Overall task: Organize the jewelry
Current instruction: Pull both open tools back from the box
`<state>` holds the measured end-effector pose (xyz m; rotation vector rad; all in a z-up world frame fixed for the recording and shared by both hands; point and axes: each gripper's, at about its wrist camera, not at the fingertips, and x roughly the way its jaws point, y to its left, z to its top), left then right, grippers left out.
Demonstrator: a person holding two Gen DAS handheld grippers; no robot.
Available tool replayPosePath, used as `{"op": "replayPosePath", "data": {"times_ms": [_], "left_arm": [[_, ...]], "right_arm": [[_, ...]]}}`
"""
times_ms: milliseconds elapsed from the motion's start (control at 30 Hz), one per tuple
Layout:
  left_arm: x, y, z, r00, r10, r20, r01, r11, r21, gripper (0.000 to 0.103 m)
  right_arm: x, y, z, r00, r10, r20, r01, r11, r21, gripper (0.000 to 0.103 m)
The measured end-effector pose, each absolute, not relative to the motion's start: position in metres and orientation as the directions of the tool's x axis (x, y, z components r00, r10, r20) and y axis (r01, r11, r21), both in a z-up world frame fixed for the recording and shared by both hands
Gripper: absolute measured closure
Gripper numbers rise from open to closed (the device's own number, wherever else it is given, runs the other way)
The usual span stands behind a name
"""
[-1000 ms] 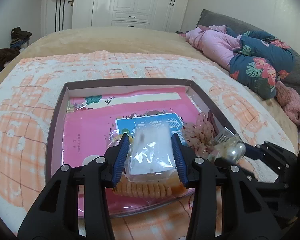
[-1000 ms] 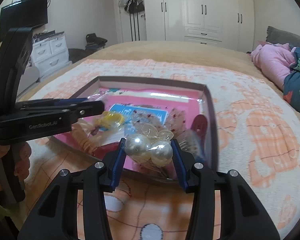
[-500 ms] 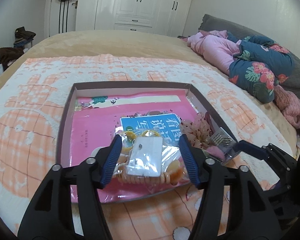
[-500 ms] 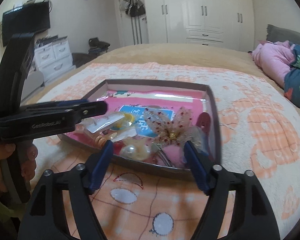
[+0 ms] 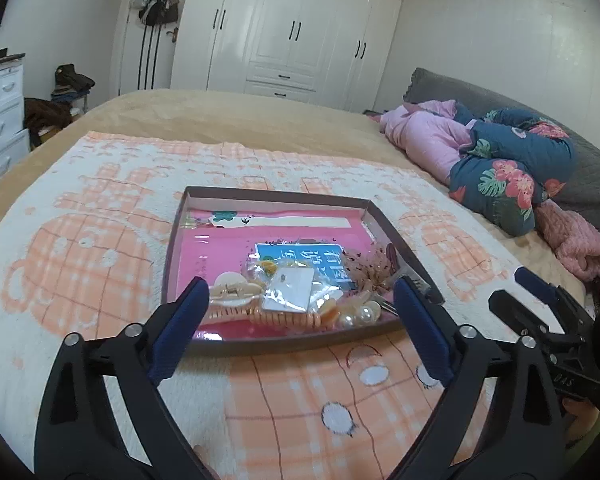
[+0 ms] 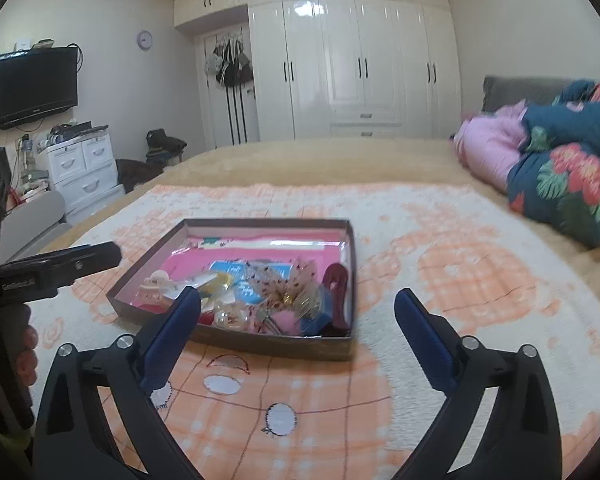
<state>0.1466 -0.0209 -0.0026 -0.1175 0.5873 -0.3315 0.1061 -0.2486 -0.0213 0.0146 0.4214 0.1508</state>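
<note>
Left tool (image 5: 300, 312), lower centre of the left wrist view, stands wide with nothing between its blue pads; its jaws have just been opening, and the bagged earring card (image 5: 290, 290) lies free in the tray (image 5: 284, 343). Left to right along the near edge of the tray, just above the tool: a cream hair claw (image 5: 232, 290), an orange coiled hair tie (image 5: 280, 317) under the card, a cluster of pearls (image 5: 360, 314), then a speckled gauze bow (image 5: 370, 270) against the right wall. All lie on a pink book (image 5: 220, 256) that covers the tray floor.

Right tool (image 6: 298, 316), lower centre of the right wrist view, likewise stands wide and empty, its jaws just having opened. In that view the left tool shows at the left edge, and the pile crowds the tray's near right corner, with a dark red comb (image 6: 336, 280) by the right wall.

Risks, as judged from this layout:
- Soft blanket (image 5: 100, 264) under the tray: a downward push on the near rim could tip it and spill the pile.
- Heaped, overlapping items: a grasp at one piece may drag the coil or snag the bow.
- Slippery plastic bags: the card may slide out of a shallow pinch.
- Round pearls near the low rim: a nudge could roll them onto the bed.
</note>
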Motion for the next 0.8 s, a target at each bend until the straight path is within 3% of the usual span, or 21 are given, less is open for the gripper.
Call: {"op": "replayPosePath", "data": {"times_ms": [333, 800], "left_arm": [[0.106, -0.014, 0.001, 0.827, -0.304, -0.472, 0.256, 0.953, -0.164, 0.011], [0.074, -0.006, -0.009, 0.828, -0.296, -0.476, 0.262, 0.955, -0.138, 0.011]], "right_arm": [[0.072, -0.247, -0.010, 0.934, 0.118, -0.338, -0.130, 0.991, -0.013, 0.006], [0.042, -0.239, -0.014, 0.942, 0.118, -0.314, -0.139, 0.989, -0.045, 0.006]]}}
